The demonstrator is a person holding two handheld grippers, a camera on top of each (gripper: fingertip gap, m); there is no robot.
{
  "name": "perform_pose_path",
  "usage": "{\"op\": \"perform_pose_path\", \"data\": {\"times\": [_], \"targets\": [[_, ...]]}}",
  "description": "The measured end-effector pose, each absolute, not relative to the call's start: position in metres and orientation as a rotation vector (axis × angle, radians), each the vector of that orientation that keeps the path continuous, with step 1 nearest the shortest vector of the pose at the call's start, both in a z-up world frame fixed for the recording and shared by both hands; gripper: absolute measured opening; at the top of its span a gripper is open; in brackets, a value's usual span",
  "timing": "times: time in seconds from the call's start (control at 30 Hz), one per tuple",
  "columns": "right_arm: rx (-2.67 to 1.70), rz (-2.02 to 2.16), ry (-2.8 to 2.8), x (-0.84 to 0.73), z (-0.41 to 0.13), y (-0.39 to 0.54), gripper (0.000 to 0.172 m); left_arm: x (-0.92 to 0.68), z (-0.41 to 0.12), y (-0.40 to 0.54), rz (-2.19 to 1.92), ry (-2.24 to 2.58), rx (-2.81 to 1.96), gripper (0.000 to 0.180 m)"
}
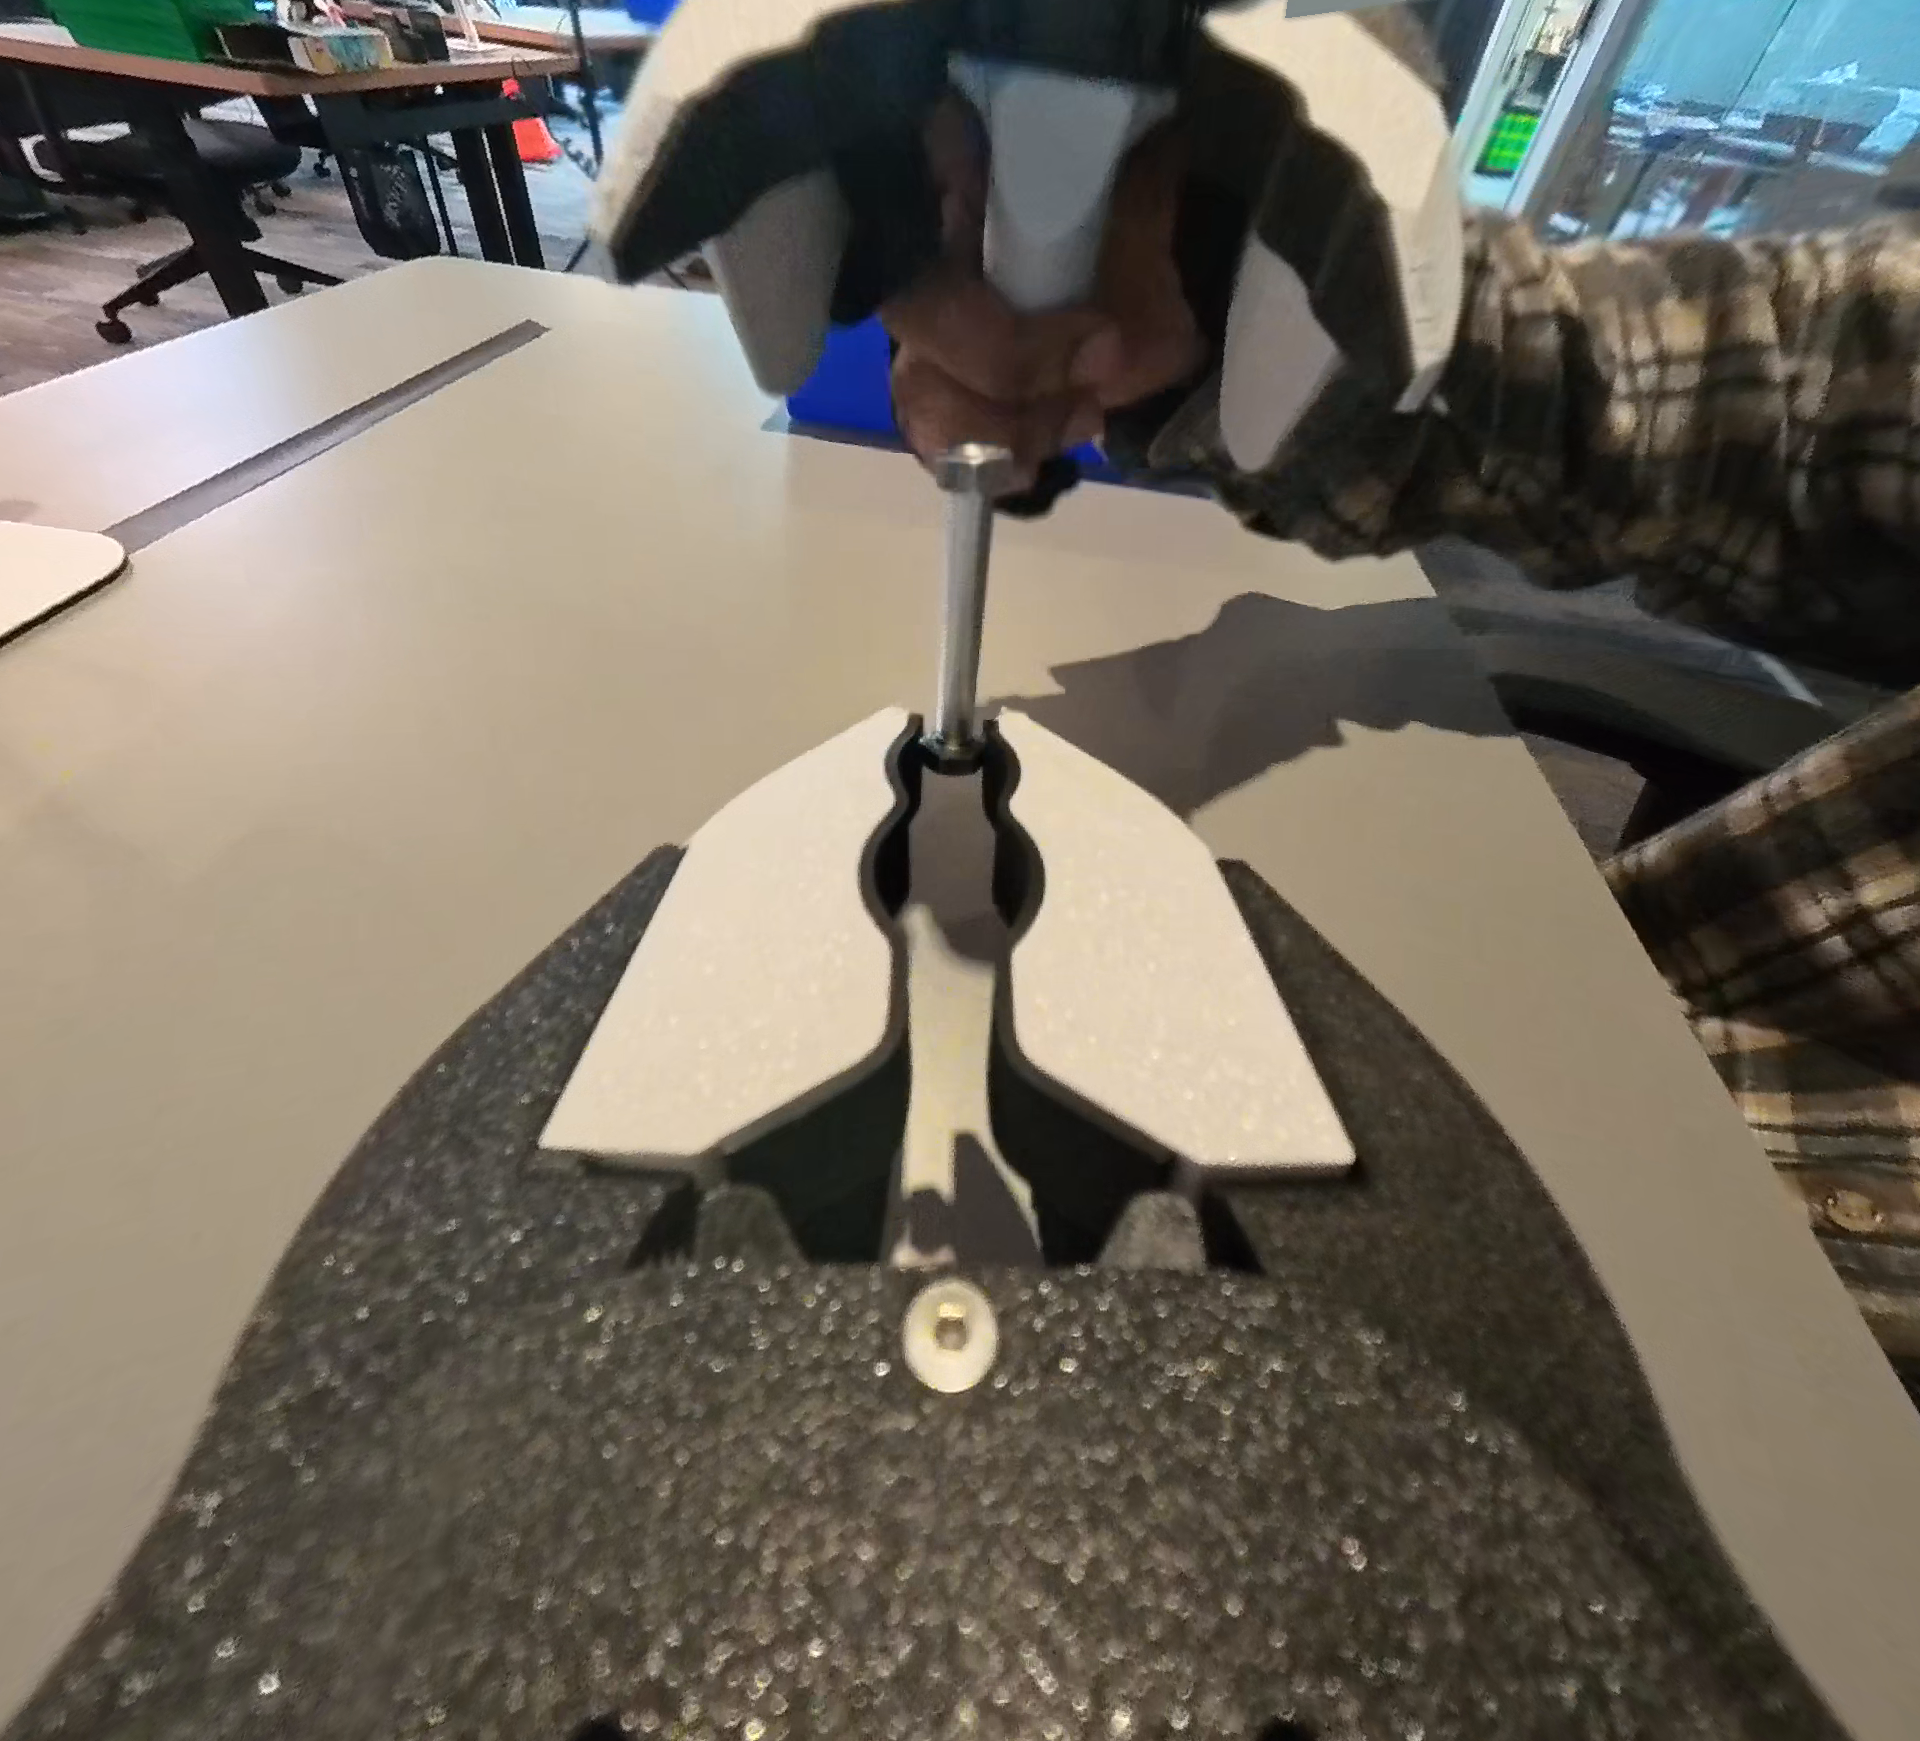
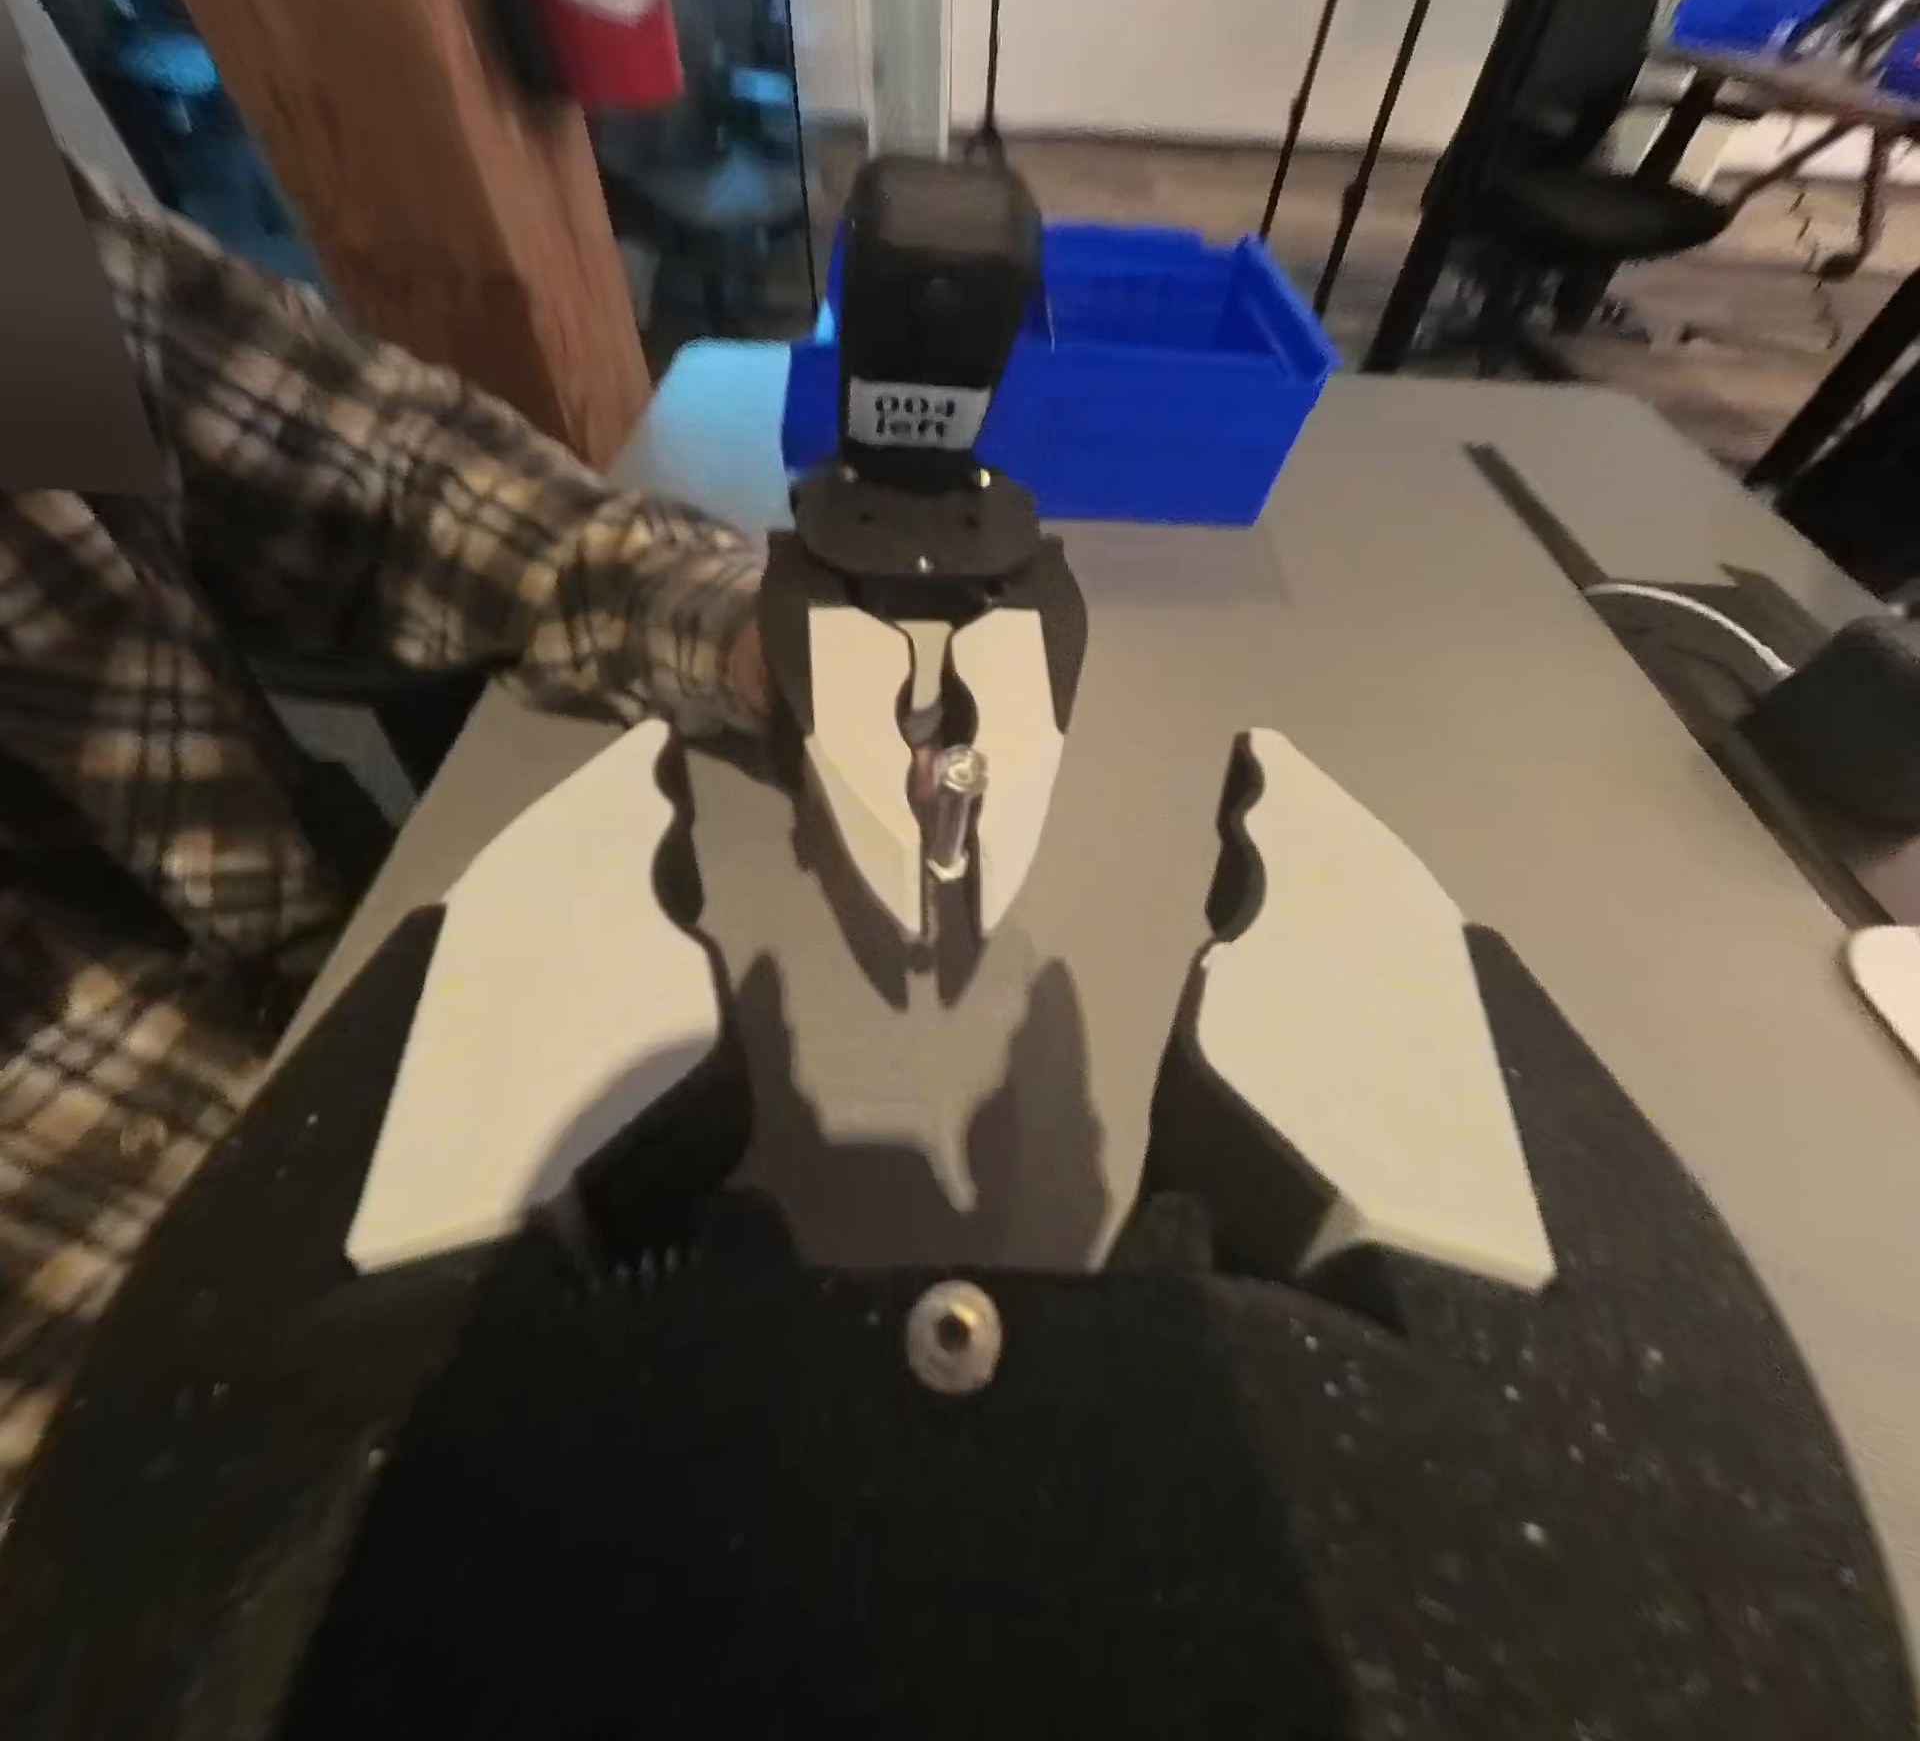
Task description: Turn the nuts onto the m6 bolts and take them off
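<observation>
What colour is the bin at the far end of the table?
The bin is solid blue, seen best in the right wrist view.

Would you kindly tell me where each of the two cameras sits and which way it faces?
Left wrist view: on the left gripper, looking along its nearly closed jaws, which grip the nut end of a bolt; beyond is the wide-open right gripper, a hand behind it, and a plaid sleeve.
Right wrist view: on the right gripper, looking back between its spread jaws at the left gripper and a plaid sleeve.
Shared: they face each other; both show the bolt, grey table and blue bin.
</observation>
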State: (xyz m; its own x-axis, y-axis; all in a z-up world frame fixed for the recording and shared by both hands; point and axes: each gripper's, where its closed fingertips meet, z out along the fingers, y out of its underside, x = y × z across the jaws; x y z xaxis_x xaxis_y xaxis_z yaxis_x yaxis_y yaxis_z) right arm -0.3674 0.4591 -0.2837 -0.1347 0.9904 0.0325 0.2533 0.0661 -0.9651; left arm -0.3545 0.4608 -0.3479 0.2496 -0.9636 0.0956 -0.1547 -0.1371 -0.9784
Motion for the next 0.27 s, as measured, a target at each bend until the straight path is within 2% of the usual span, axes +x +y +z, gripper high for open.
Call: {"op": "perform_pose_path", "data": {"times": [0.27], "targets": [[-1.213,1.388,-1.333,-0.376,-0.285,0.435,0.110,-0.355,-0.342,0.460,-1.038,1.070,-1.500,0.010]]}}
